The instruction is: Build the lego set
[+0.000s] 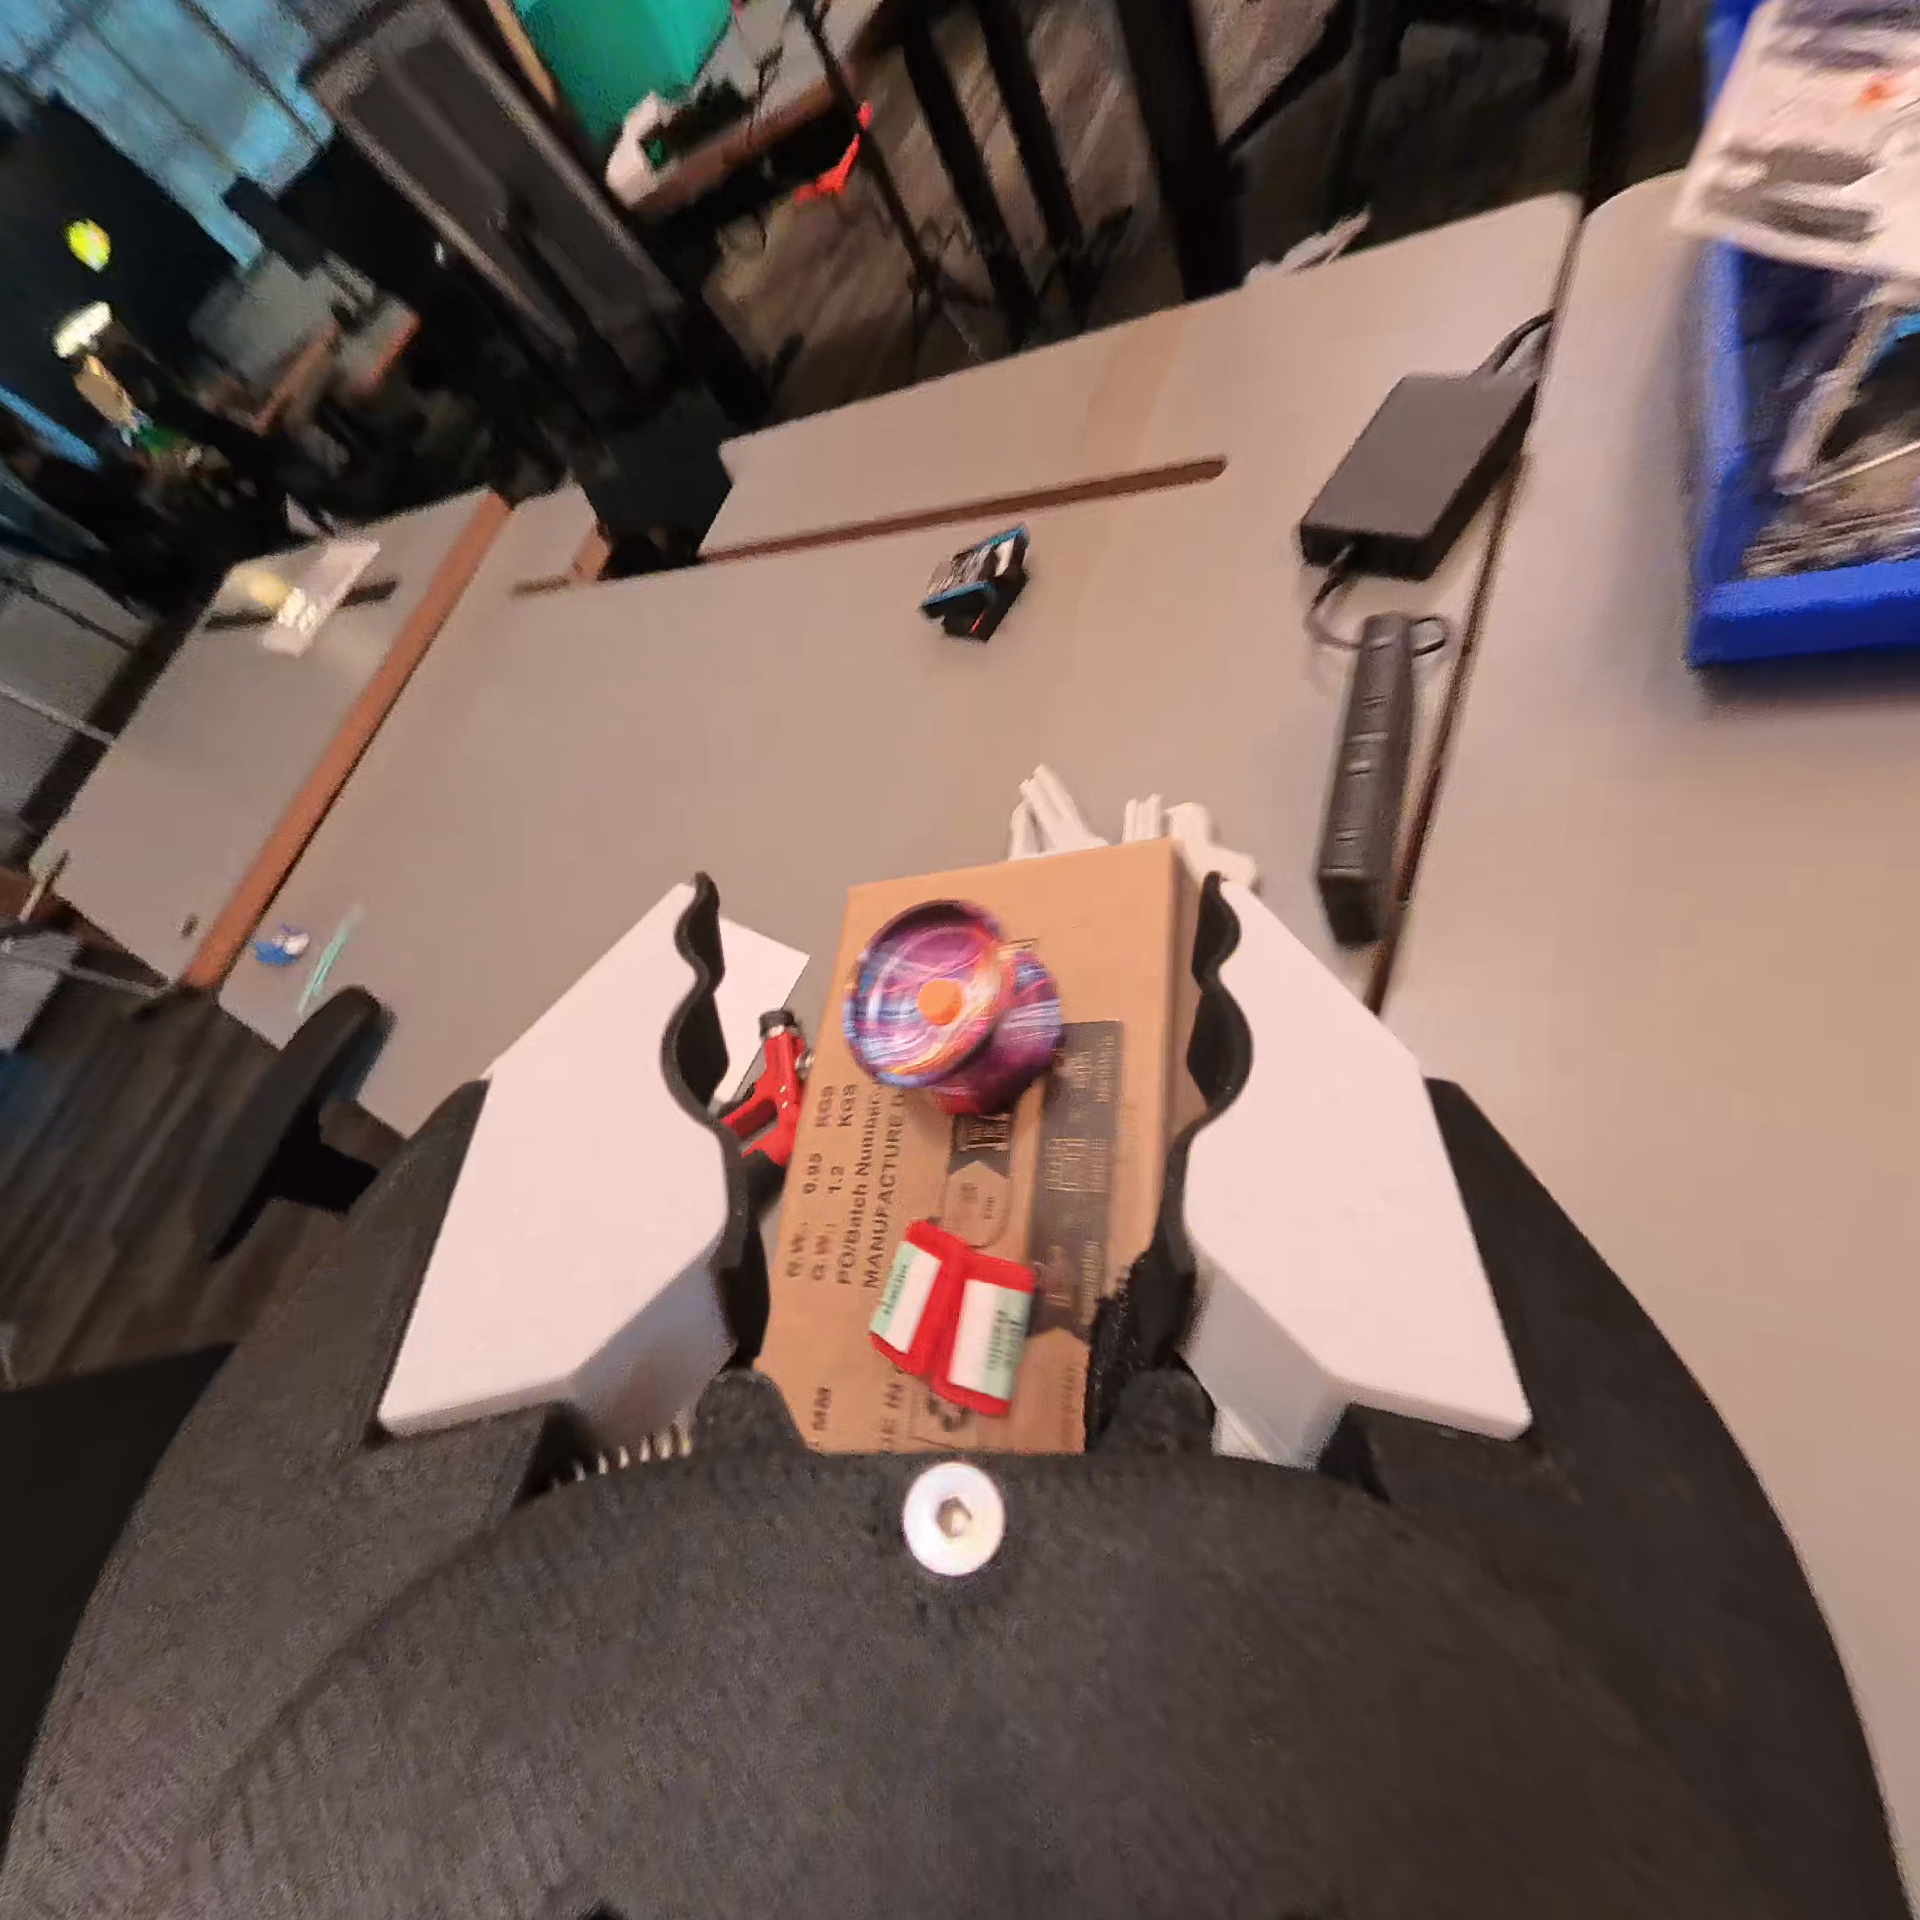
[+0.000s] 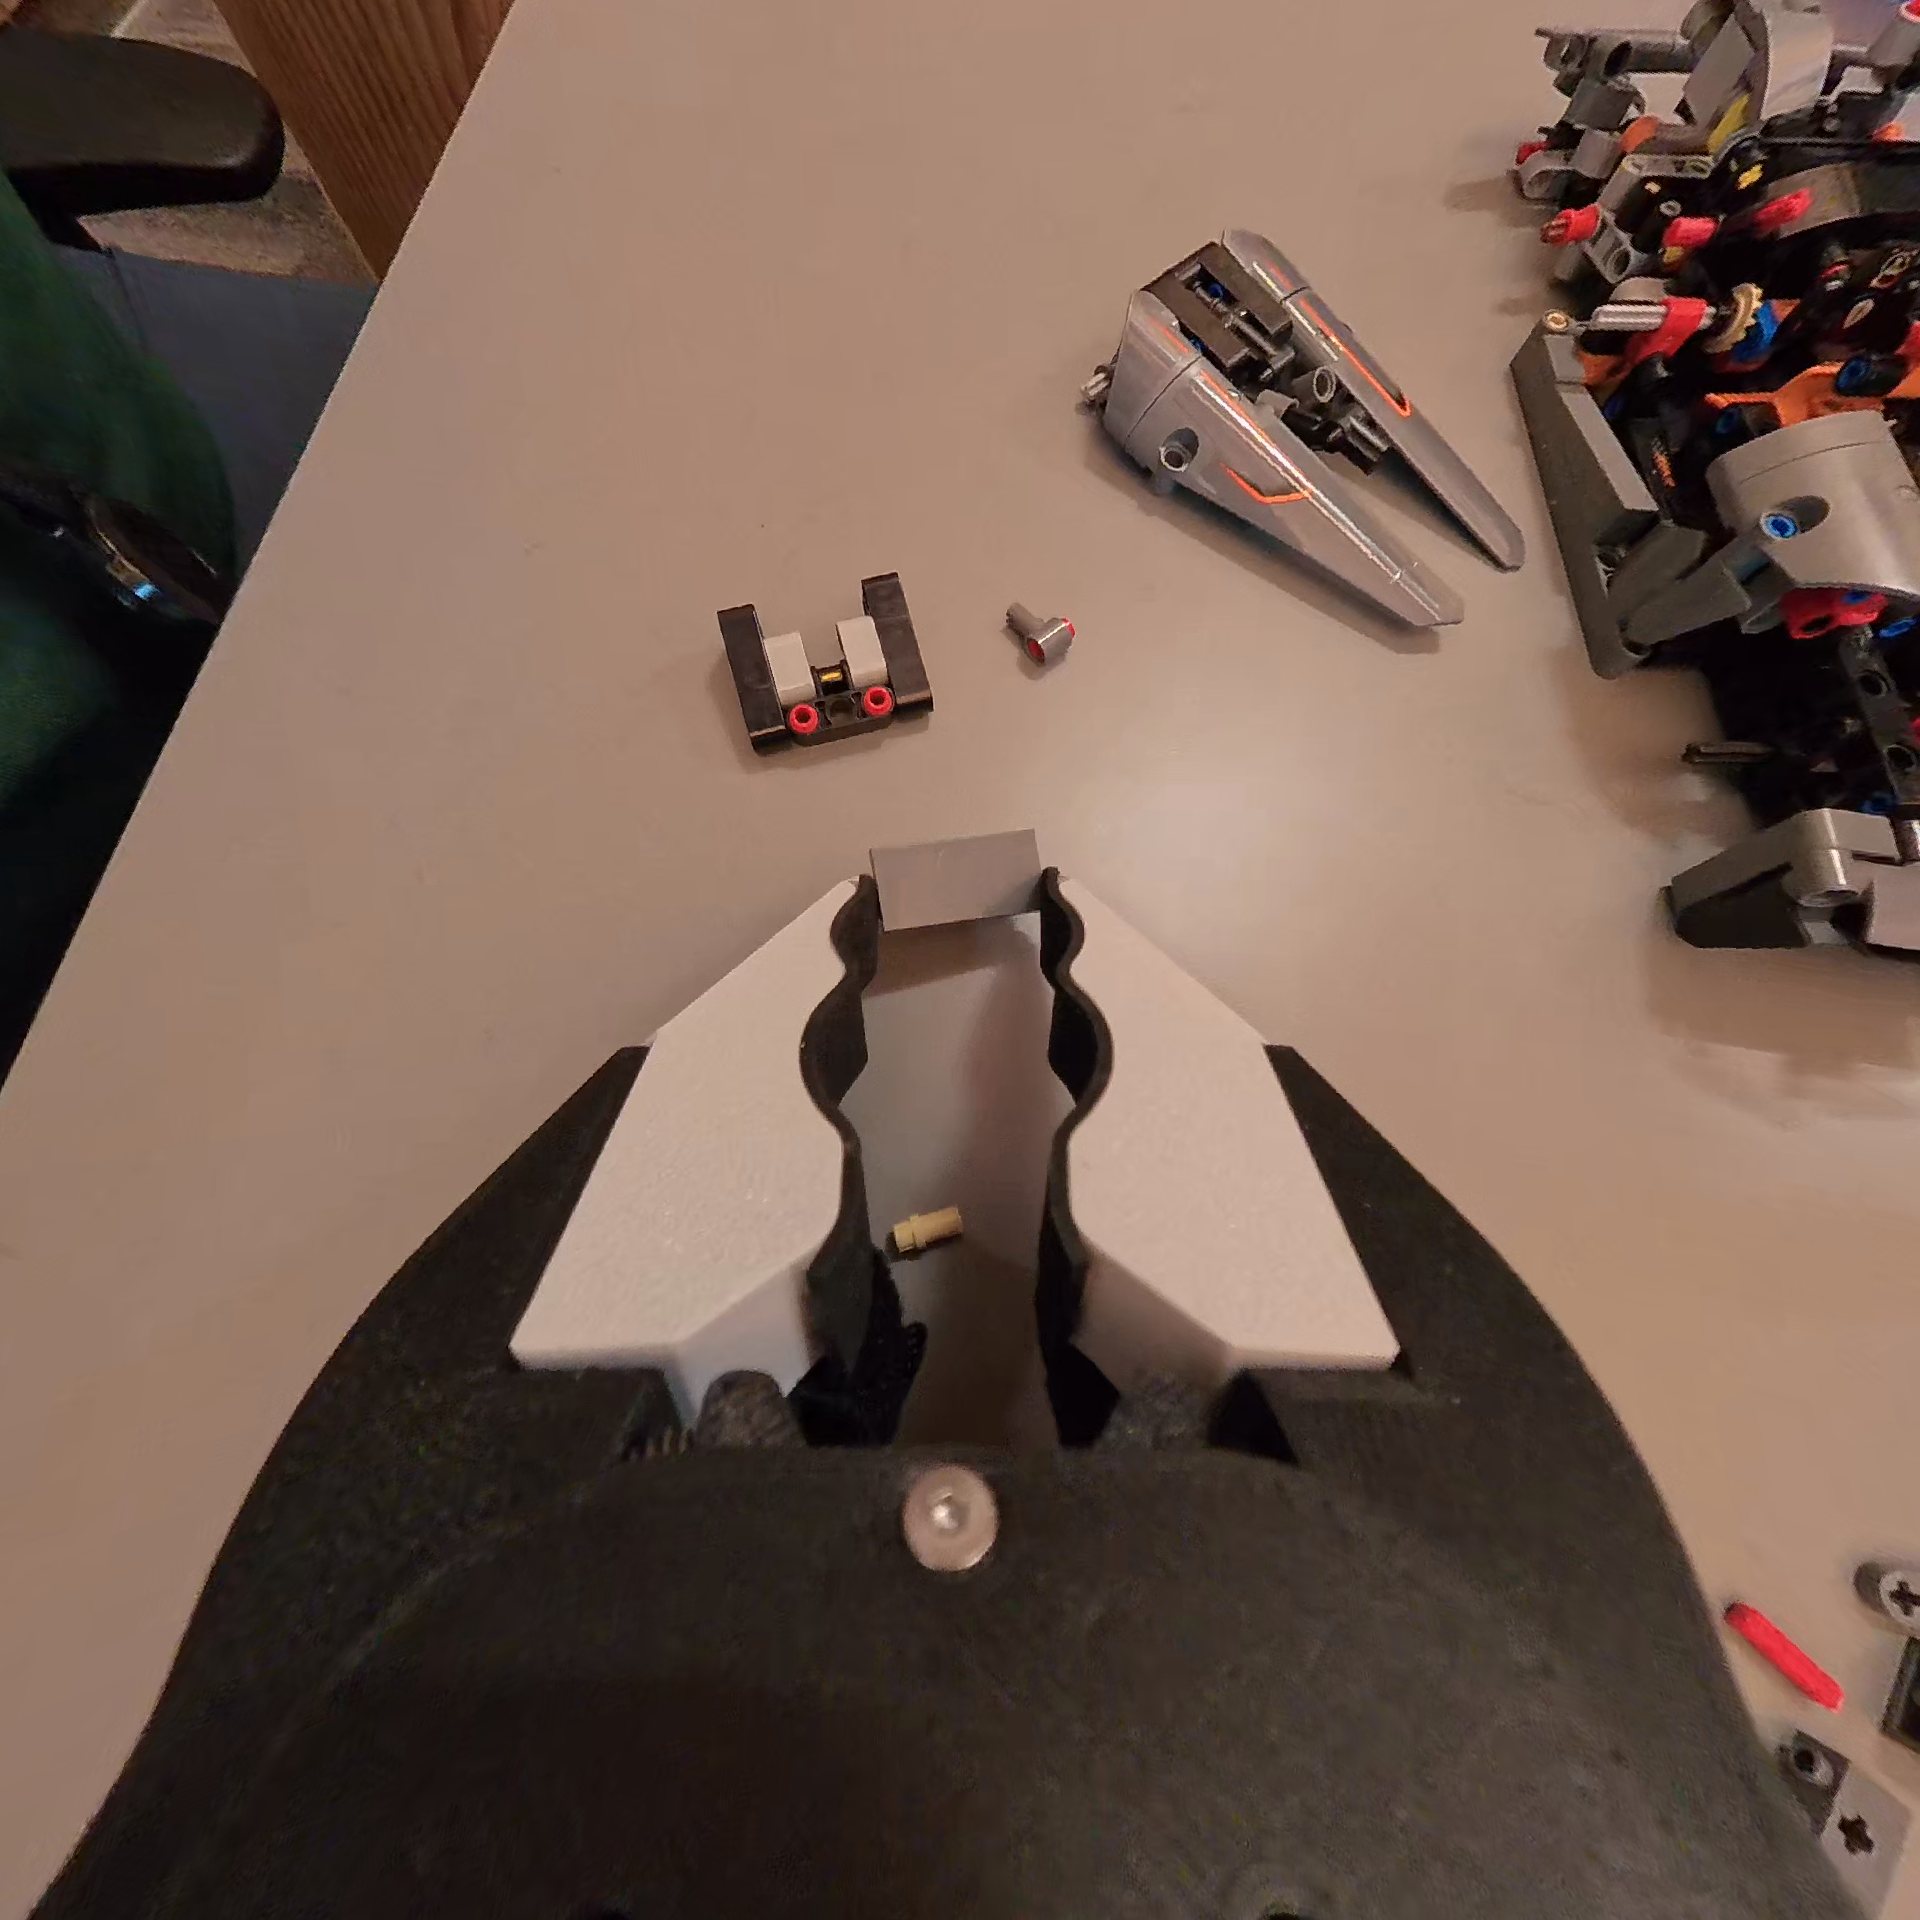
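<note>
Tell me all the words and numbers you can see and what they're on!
I won't copy writing out, but here is where it sits.
Cardboard box: black printed lines of letters and numbers on its top.
Dark card lying on the box: tiny print, too blurred to read.
Red-and-white packet: pale labels, too blurred to read.
Grey Lego piece: no writing shows.

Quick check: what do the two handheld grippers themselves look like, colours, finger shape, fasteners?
Both match. The left gripper and the right gripper each have a rough black textured body, two angular white fingers lined with wavy black pads, and a silver washer-and-screw fastener at the centre. No cables, sleeves or hands show.
</note>
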{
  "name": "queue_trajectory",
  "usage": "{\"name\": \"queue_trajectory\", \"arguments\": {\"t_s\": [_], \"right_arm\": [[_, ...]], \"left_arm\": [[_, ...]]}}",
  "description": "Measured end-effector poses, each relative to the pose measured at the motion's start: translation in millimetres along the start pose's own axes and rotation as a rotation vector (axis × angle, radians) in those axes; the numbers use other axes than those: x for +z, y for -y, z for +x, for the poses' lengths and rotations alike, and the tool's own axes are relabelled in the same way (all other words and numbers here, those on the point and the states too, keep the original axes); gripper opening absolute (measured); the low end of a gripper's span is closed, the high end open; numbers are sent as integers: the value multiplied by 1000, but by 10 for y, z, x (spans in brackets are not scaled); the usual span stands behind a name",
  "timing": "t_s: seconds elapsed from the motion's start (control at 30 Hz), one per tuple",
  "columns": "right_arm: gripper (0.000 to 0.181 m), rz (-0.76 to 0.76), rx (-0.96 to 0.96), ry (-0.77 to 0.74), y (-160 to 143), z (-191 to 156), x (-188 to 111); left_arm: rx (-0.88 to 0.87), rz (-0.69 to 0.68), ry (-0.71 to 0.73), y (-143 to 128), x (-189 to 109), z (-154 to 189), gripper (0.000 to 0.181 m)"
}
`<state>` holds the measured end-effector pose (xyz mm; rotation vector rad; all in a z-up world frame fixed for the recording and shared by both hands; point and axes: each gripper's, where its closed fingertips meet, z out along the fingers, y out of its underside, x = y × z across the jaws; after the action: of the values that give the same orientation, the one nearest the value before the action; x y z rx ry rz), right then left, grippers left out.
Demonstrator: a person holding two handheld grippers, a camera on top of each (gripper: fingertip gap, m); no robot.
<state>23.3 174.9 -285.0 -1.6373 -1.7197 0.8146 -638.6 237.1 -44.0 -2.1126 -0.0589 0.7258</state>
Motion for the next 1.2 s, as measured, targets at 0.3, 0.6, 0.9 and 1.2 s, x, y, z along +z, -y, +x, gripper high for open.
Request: {"name": "queue_trajectory", "arguments": {"t_s": [0.3, 0.6, 0.9, 1.2], "right_arm": [[29, 13, -22, -20, 68, 0, -42], [29, 32, -53, -34, 162, -35, -77], [29, 35, -98, -27, 248, -140, -48], [29, -13, -136, 7, 208, -279, 133]], "left_arm": [[160, 299, -385, 469, -965, 2014, 64], [340, 398, -947, 70, -1956, 4284, 52], [557, 371, -1288, -579, -2759, 5538, 60], [688, 285, -1344, -981, -2819, 6005, 60]]}}
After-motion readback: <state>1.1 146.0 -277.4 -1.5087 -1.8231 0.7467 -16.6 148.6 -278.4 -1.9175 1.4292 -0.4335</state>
